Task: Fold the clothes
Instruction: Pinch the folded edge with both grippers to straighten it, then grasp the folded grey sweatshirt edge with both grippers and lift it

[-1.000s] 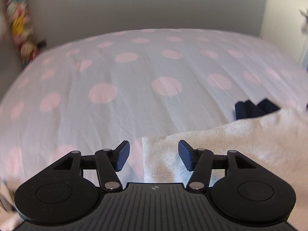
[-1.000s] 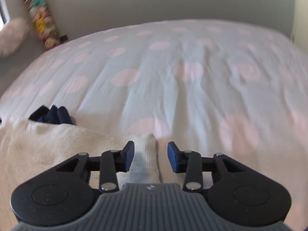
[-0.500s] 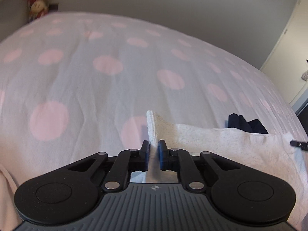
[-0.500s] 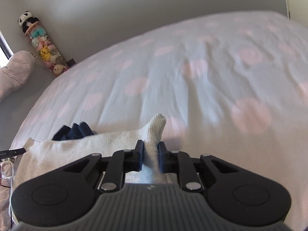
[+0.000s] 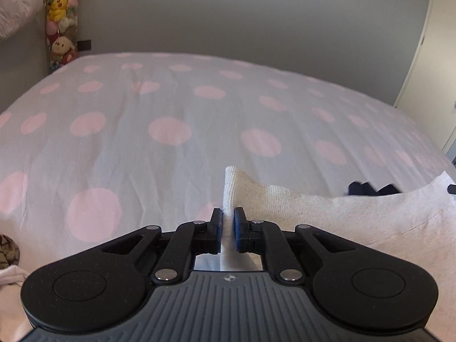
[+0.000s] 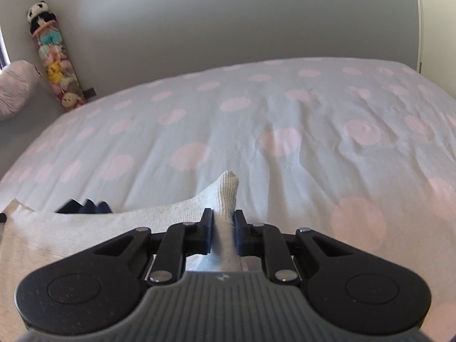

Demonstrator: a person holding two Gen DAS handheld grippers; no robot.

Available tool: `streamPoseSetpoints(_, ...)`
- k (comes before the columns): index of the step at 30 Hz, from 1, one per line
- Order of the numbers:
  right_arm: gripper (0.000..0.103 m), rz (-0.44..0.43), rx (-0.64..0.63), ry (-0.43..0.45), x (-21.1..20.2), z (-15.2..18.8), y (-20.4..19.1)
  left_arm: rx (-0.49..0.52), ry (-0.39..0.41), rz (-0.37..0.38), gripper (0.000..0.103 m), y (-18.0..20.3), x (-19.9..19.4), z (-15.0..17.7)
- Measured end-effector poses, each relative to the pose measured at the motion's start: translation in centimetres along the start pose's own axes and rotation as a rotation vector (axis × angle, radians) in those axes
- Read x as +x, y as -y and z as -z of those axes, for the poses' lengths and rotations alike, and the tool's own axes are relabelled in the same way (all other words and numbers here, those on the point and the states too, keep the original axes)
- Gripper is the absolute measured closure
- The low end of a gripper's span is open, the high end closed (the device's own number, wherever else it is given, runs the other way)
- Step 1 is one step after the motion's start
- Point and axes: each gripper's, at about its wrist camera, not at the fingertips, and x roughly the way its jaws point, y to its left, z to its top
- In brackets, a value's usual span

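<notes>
While you are holding the white knit garment (image 5: 327,213) up by two of its corners, it is hanging stretched between your grippers above the polka-dot bedspread (image 5: 171,131), so no finished fold is showing yet. This pose is fitting two stages equally: you could be lifting the cloth to spread it flat, or carrying one edge over to lay it onto the rest. How much of the garment is already doubled below the grippers is lying out of view, so the pictures are not settling how many folds remain.

Your left gripper (image 5: 227,229) is standing nearly closed, its pads pinching a thin edge of the cloth, with a corner sticking up just past the tips. Your right gripper (image 6: 223,232) is likewise clamping down on a thicker, bunched corner of the same garment (image 6: 85,228), which is poking out ahead of its fingers. A dark blue item (image 6: 85,206) is lying on the bed just behind the raised cloth.
</notes>
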Motion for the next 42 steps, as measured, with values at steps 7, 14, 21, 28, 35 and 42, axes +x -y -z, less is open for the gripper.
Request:
streamPoseSetpoints(7, 0.086, 0.046, 0.037, -0.118, 3.9, 2.0, 1.1, 0.008, -0.093, -0.026, 0.096, -0.3, 2.6, 1.0)
streamPoseSetpoints(14, 0.078, 0.103, 0.017, -0.159, 3.8, 1.7, -0.1, 0.039, -0.135, -0.061, 0.094, 0.9, 2.3, 0.4)
streamPoseSetpoints(21, 0.071, 0.131, -0.010, -0.160, -0.4, 1.0, -1.2, 0.066, -0.122, -0.069, 0.092, 2.4, -1.7, -0.1)
streamPoseSetpoints(28, 0.068, 0.097, 0.039, -0.164, -7.2, 3.2, -0.9, 0.037, -0.106, -0.024, 0.081, 2.2, -8.2, 1.8)
streamPoseSetpoints(35, 0.066, 0.064, 0.011, -0.157, -14.2, 9.8, -2.0, 0.109, -0.112, -0.041, 0.069, 3.3, -13.5, 7.2)
streamPoseSetpoints(42, 0.058, 0.034, -0.340, -0.124, -18.4, 16.3, -6.4, 0.303, -0.085, -0.068, 0.061, 6.7, -16.5, 13.2)
